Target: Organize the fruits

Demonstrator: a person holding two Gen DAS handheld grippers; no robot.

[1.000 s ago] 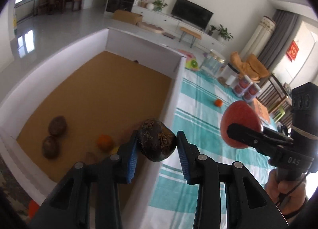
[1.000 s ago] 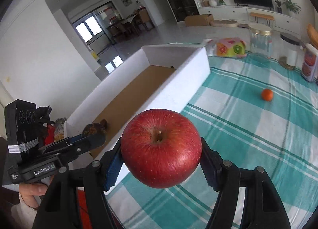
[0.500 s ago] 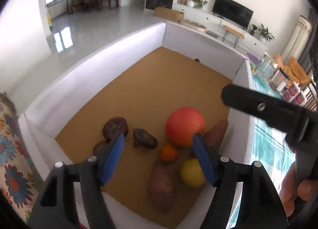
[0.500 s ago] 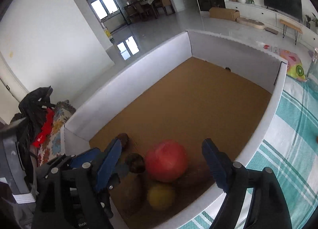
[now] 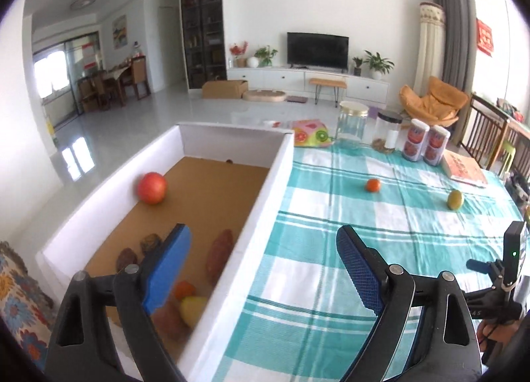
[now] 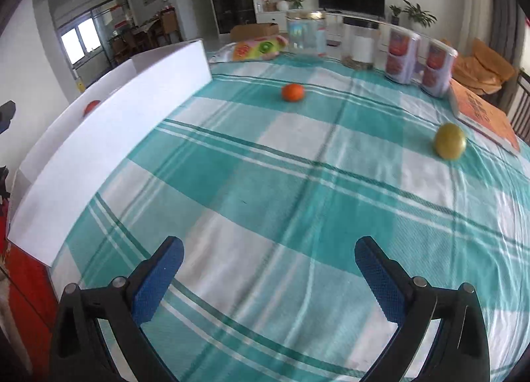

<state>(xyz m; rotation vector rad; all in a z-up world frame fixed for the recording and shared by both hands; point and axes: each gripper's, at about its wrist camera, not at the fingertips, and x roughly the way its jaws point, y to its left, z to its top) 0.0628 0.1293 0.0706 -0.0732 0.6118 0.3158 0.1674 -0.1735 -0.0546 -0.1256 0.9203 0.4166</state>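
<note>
Both grippers are empty, and their jaws have just been opening with nothing between them. The left gripper (image 5: pixel 261 256) stands wide apart above the near wall of the white box (image 5: pixel 251 219), straddling it. Inside the box, ahead and to the gripper's left, a red apple (image 5: pixel 151 188) sits against the far-left wall. Closer in lie dark brown fruits (image 5: pixel 150 243), a reddish sweet potato (image 5: pixel 219 254), a small orange (image 5: pixel 184 290) and a yellow fruit (image 5: pixel 193 309).

The right gripper (image 6: pixel 269 277) hangs low over the checked worktop (image 6: pixel 298 190), jaws spread. Well ahead of it and slightly to its left rests a tangerine (image 6: pixel 292 92); farther to its right, near an orange book (image 6: pixel 483 113), sits a yellow-green fruit (image 6: pixel 450 140).

The step in hand looks like the turn from dropping fruit into the box to fetching the two pieces left outside. The next move probably calls for carrying the right gripper forward, with the jaws kept wide, until one fruit sits squarely between the pads, then closing gently so that the round fruit does not roll away.
</note>
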